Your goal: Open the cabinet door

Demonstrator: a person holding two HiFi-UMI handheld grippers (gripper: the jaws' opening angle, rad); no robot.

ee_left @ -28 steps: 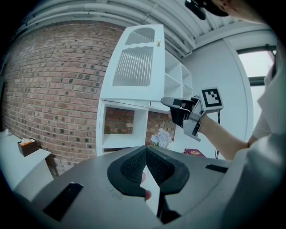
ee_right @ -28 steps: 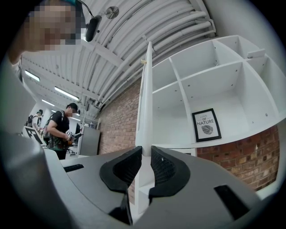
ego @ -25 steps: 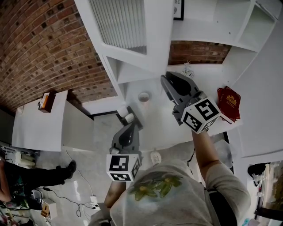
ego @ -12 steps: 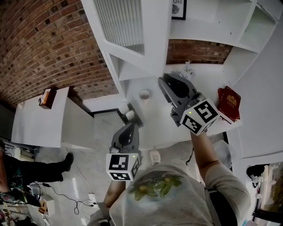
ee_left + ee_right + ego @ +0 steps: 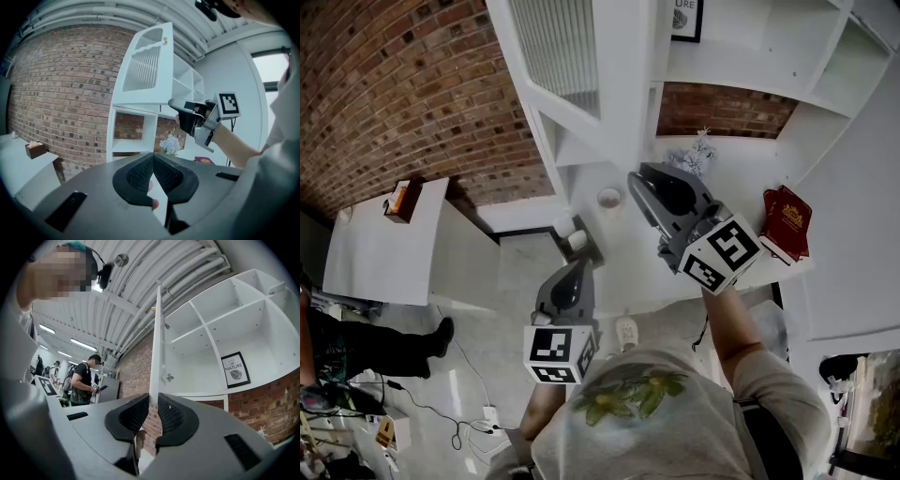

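Top of the cabinet door point(image 5: 621, 75) beyond head view's edge

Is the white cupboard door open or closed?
Open: the cabinet door stands edge-on, well away from the shelves, its edge gripped by the right tool.

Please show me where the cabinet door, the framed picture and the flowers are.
cabinet door point(image 5: 558, 47): head view, on its slatted panel.
framed picture point(image 5: 236, 370): right gripper view, on the printed sheet inside the black frame.
flowers point(image 5: 169, 144): left gripper view, on the pale blossoms.
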